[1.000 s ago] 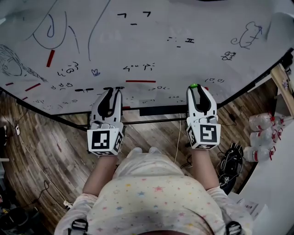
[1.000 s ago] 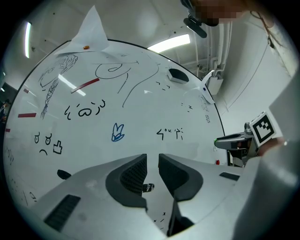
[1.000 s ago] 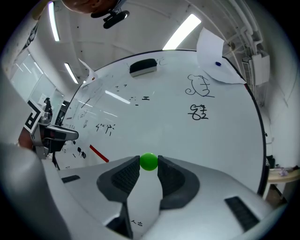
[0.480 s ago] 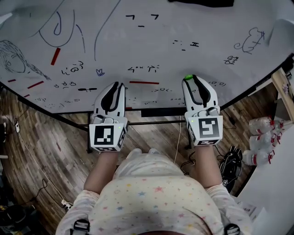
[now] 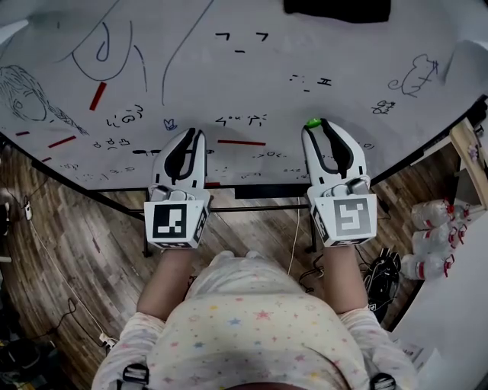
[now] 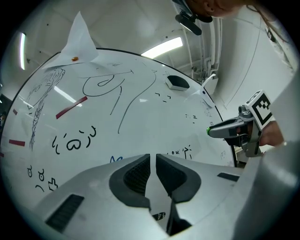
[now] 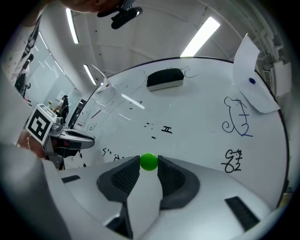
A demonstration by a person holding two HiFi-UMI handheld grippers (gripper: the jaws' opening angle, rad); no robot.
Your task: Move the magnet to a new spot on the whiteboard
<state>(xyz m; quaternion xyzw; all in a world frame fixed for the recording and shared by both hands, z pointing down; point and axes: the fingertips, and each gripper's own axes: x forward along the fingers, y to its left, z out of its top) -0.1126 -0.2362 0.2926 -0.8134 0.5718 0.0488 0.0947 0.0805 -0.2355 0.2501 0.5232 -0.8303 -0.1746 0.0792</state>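
A small green magnet (image 5: 313, 122) (image 7: 149, 161) is pinched between the fingertips of my right gripper (image 5: 316, 125) (image 7: 149, 165), right at the face of the whiteboard (image 5: 267, 84), low on its right half. It also shows as a green dot (image 6: 208, 130) in the left gripper view. My left gripper (image 5: 195, 132) (image 6: 153, 158) points at the board's lower middle, beside a red strip (image 5: 242, 142). Its jaws have just been closing; only a thin slit is left and nothing is between them.
The board carries marker scribbles, a black eraser (image 5: 337, 7) (image 7: 165, 78) near its top, a red strip (image 5: 97, 96) at the left and a paper sheet (image 5: 467, 57) at the right edge. Bottles (image 5: 431, 244) and cables lie on the wooden floor at the right.
Both grippers have risen up the board's face. The right one carried the green magnet up with it. The left gripper's jaws have narrowed.
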